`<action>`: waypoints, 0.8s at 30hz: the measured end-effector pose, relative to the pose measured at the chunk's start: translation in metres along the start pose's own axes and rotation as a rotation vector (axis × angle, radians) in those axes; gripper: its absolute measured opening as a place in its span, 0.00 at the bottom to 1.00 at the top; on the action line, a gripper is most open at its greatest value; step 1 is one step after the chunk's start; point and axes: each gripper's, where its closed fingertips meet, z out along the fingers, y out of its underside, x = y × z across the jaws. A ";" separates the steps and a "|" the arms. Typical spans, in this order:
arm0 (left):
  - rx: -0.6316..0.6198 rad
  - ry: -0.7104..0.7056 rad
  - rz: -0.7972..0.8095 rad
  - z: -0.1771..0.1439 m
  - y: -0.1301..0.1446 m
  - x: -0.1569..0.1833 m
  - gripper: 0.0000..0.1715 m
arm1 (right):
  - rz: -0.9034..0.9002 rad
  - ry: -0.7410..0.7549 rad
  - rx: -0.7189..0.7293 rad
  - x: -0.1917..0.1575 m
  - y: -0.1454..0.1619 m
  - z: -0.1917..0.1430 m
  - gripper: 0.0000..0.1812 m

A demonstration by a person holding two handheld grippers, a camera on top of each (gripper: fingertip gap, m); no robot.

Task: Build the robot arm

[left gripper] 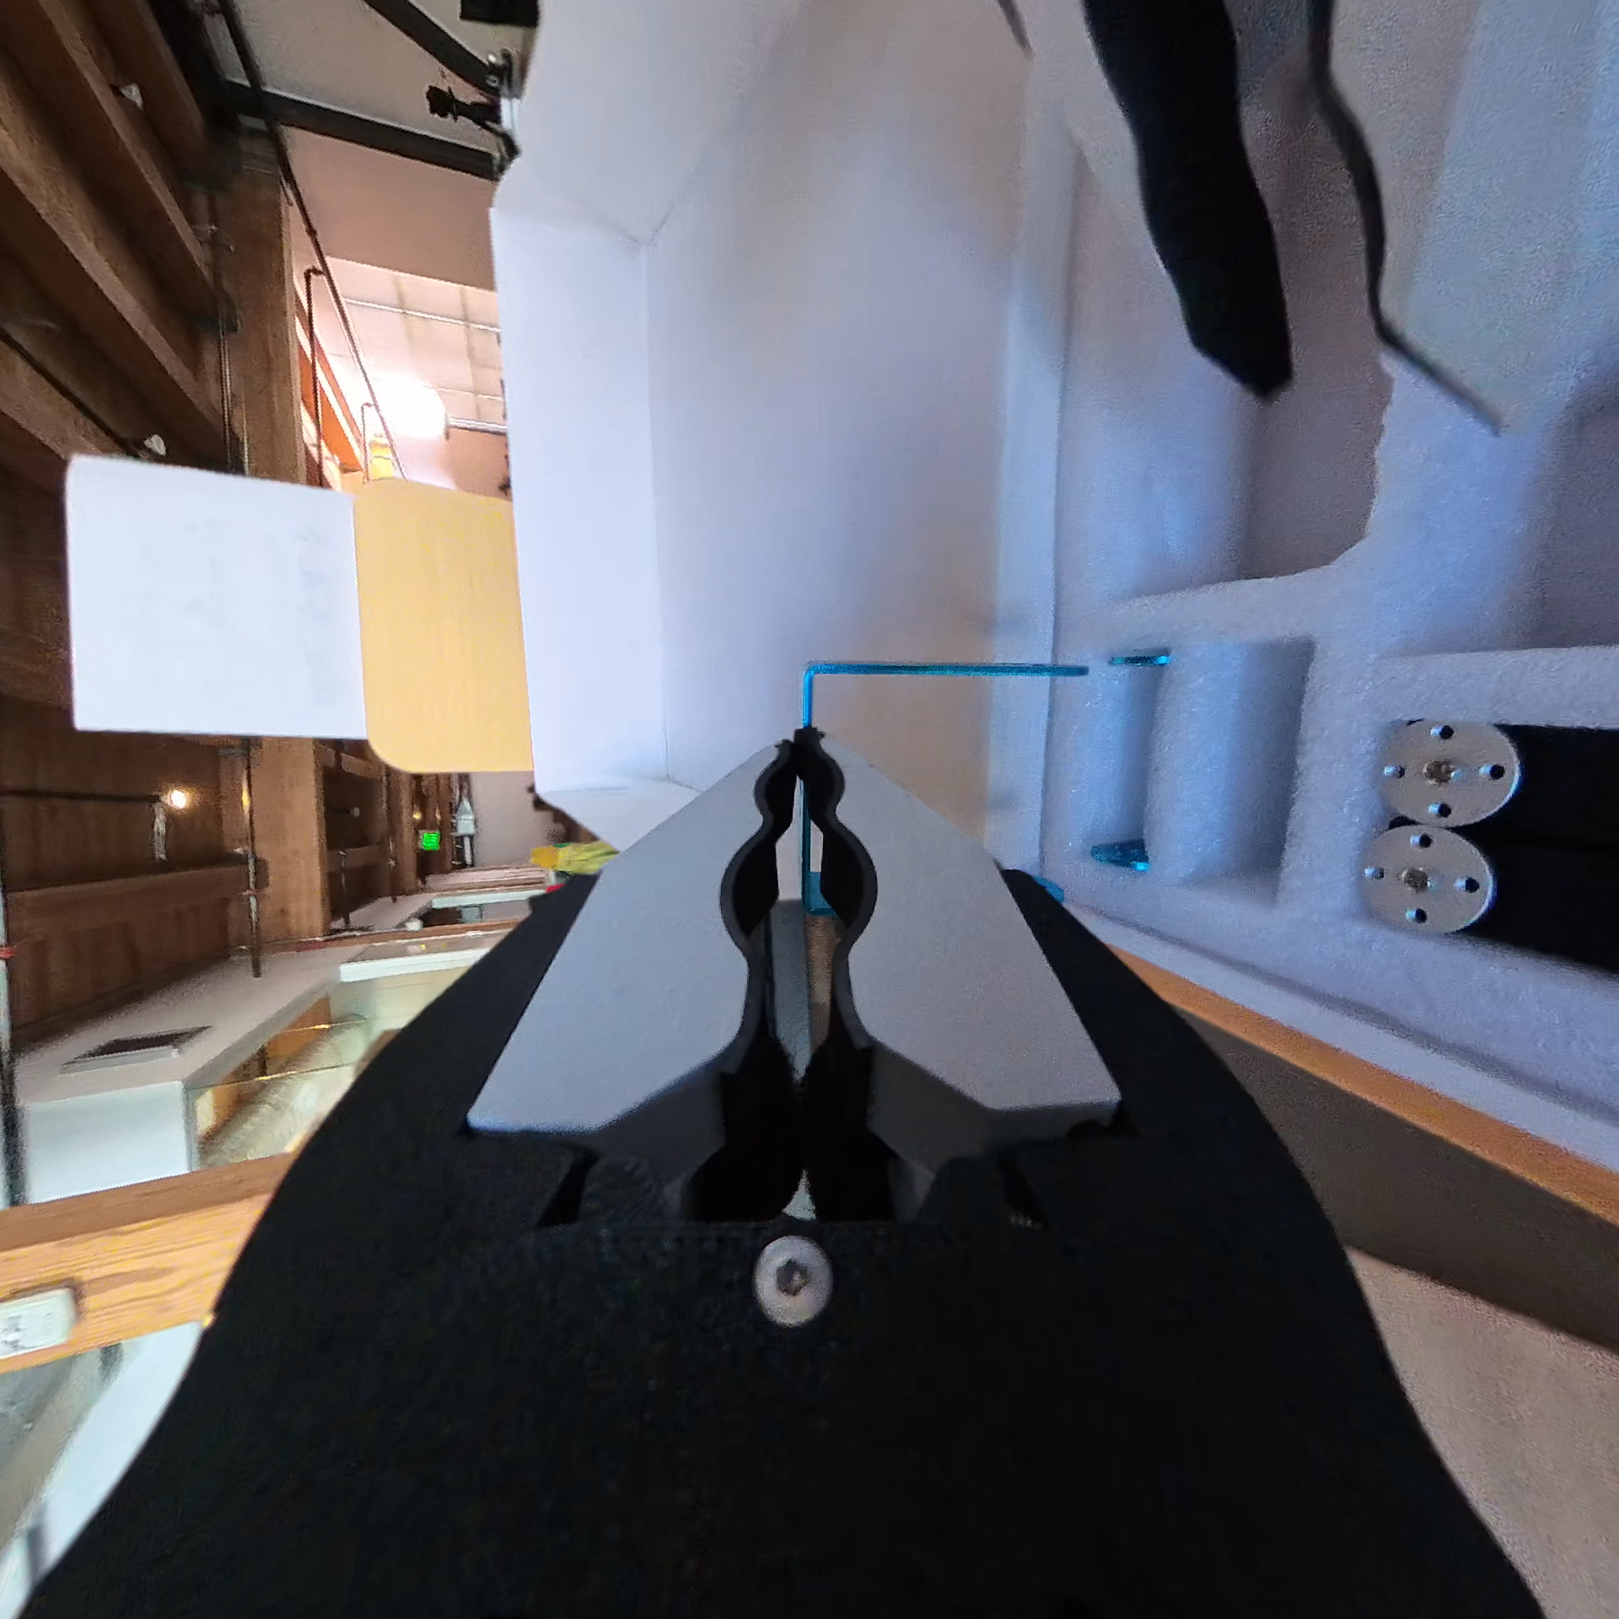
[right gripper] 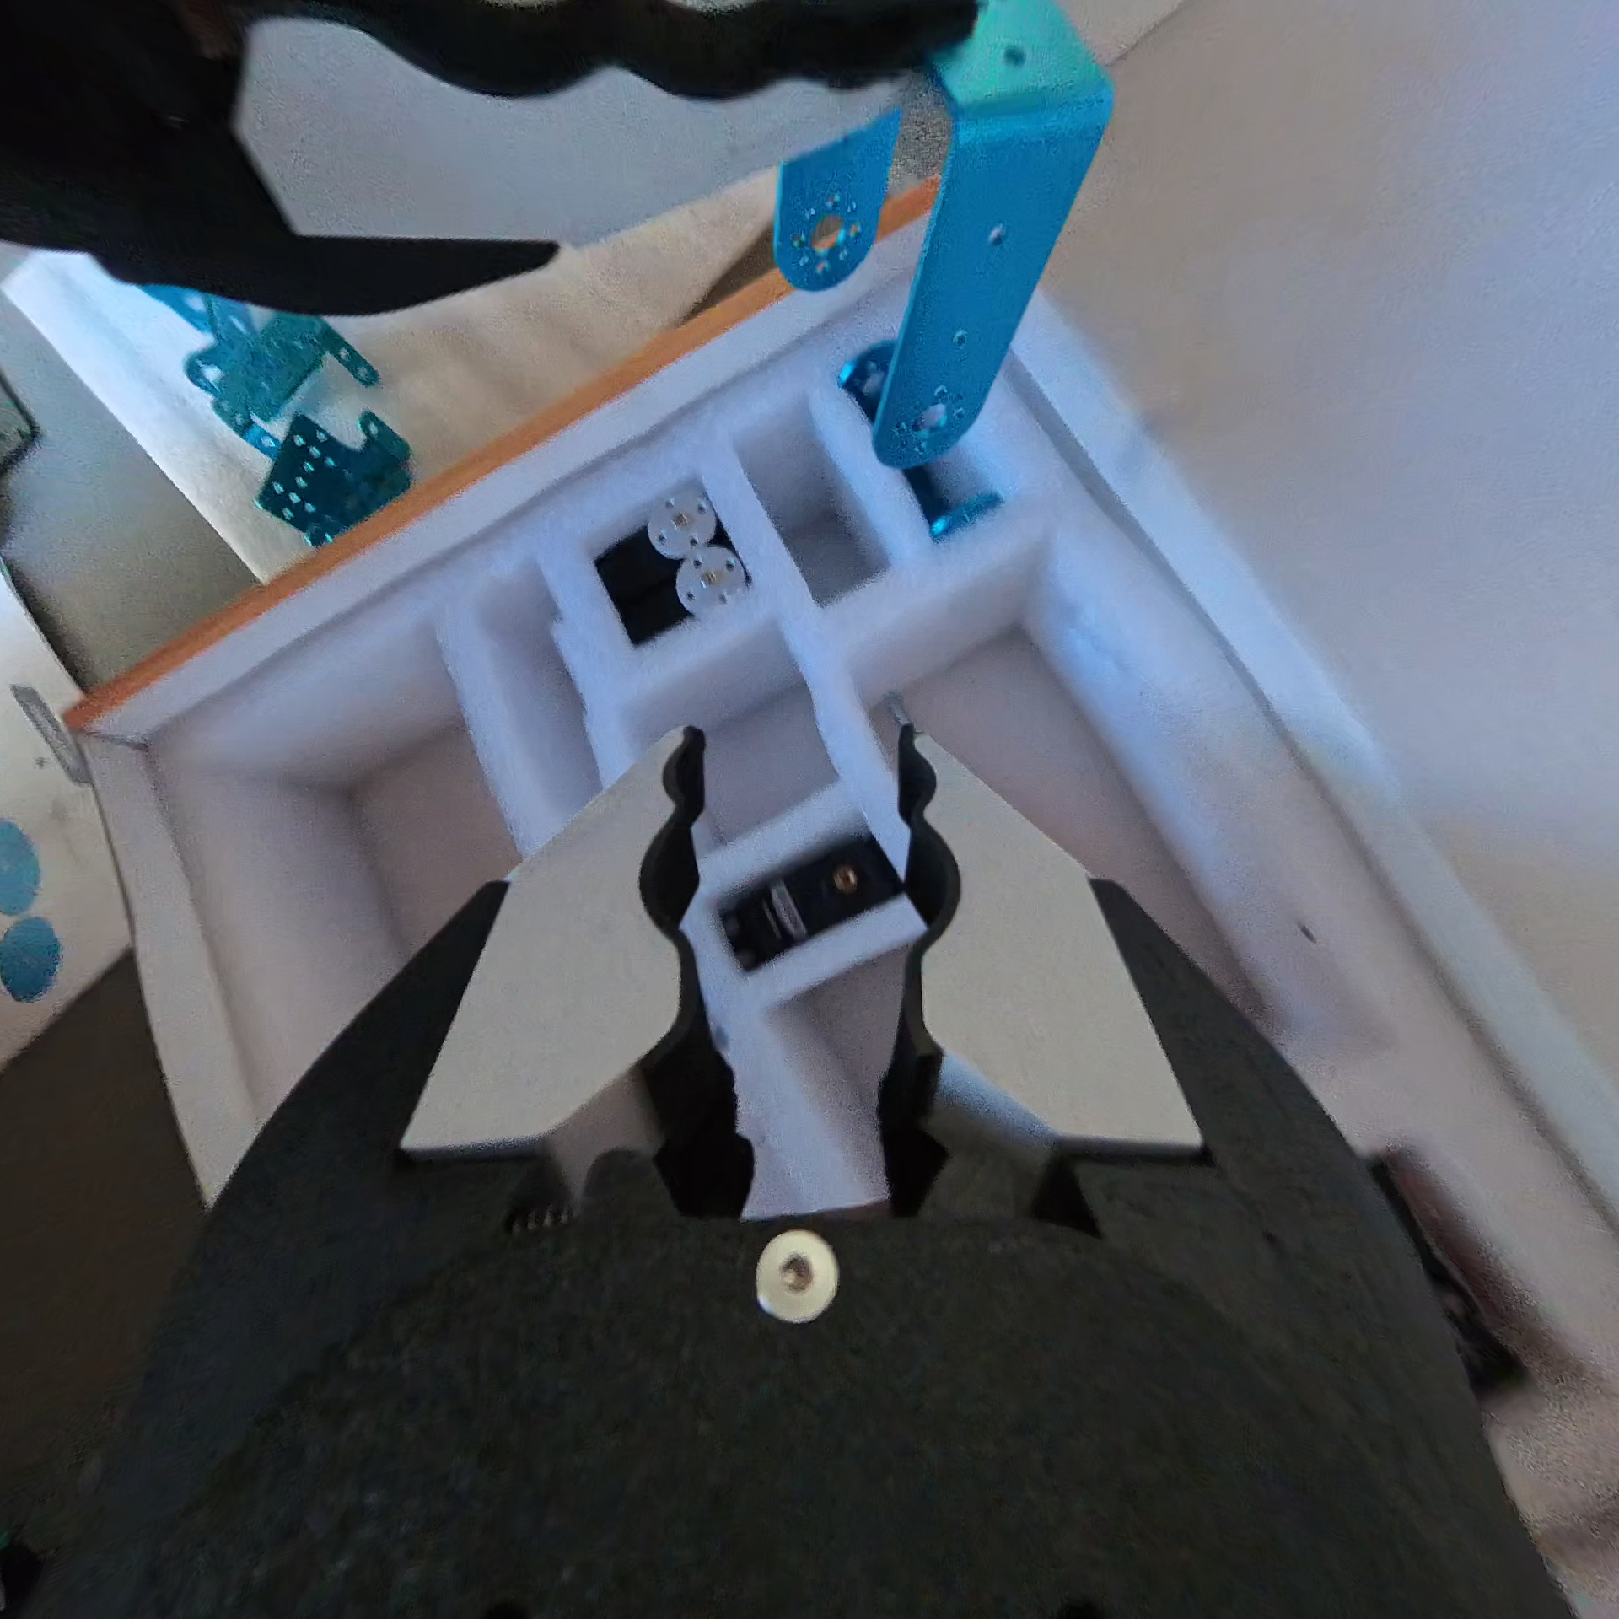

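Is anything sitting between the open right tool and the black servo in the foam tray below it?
Nothing visible. The right tool hangs open above the black servo, which lies in its white foam tray pocket. The blue bracket, held by the left tool, hangs farther off, clear of that path.

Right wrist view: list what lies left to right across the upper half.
Loose blue plates → silver discs → empty foam pocket → blue bracket held by the left gripper.
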 end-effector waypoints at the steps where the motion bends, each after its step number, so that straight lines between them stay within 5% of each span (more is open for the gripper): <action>1: 0.004 0.000 -0.027 -0.004 0.002 -0.004 0.00 | 0.012 -0.013 0.000 -0.002 -0.004 0.007 0.24; 8: 0.039 0.066 -0.518 -0.075 0.062 -0.031 0.00 | -0.067 0.063 -0.021 -0.001 -0.025 0.029 0.22; 12: -0.168 0.248 -0.772 -0.147 0.165 -0.001 0.00 | -0.099 0.100 -0.088 0.001 -0.018 0.034 0.21; 17: -0.578 0.488 -1.030 -0.232 0.294 0.082 0.00 | -0.055 0.102 -0.087 0.001 -0.010 0.027 0.21; 24: -0.699 0.594 -1.263 -0.222 0.308 0.138 0.00 | -0.003 0.144 -0.021 -0.022 0.002 -0.017 0.21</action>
